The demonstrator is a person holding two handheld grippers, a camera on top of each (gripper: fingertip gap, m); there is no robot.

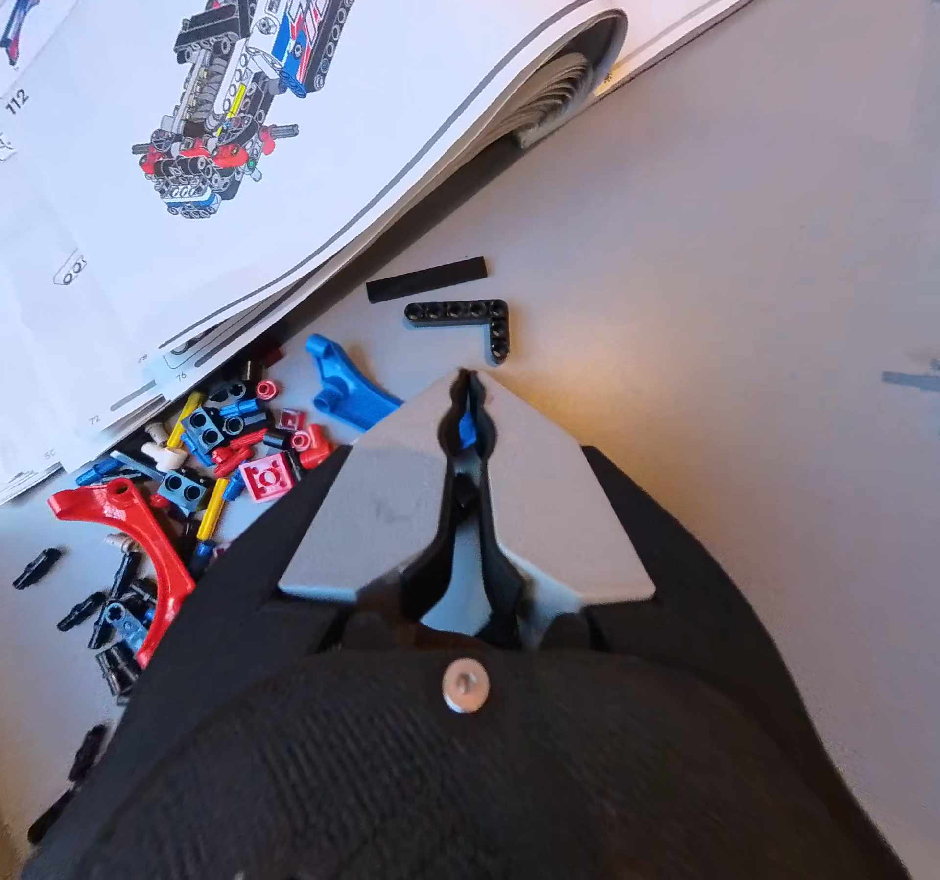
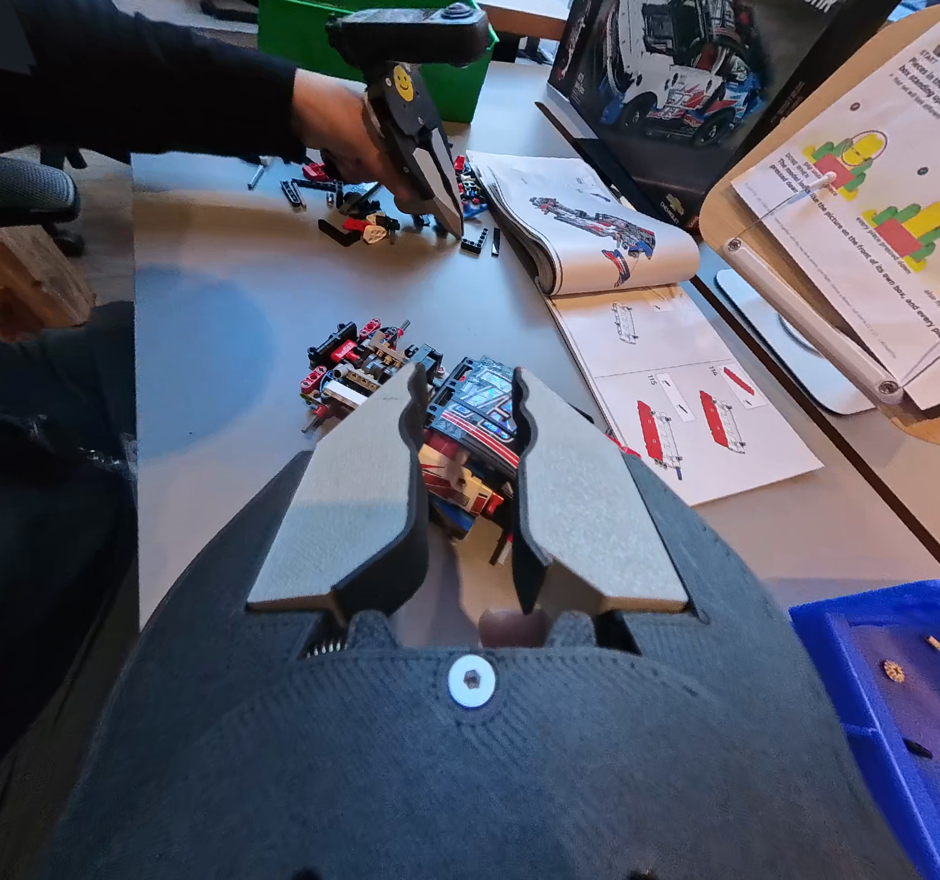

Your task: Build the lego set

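Observation:
My left gripper [image 1: 465, 375] is shut, its tips together low over the grey table [image 1: 712, 398], just short of a black L-shaped beam [image 1: 473, 319]. A black flat strip [image 1: 426, 279] lies beyond the beam. A blue arch piece [image 1: 351, 393] runs under my left finger, and some blue shows through the hollow behind the tips. The right wrist view shows this gripper [image 2: 458, 232] in a person's hand [image 2: 335, 138]. My right gripper [image 2: 468, 377] is open, its fingers either side of the dark stickered panel [image 2: 478, 398] of the partly built car [image 2: 356, 367].
An open instruction booklet [image 1: 254, 245] lies at the left, with a heap of small parts [image 1: 239, 449] and a red arch [image 1: 127, 520] below it. The set's box [image 2: 686, 67], a green bin [image 2: 366, 6], a sheet on a wooden stand [image 2: 839, 245] and a blue tray [image 2: 875, 677] ring the table.

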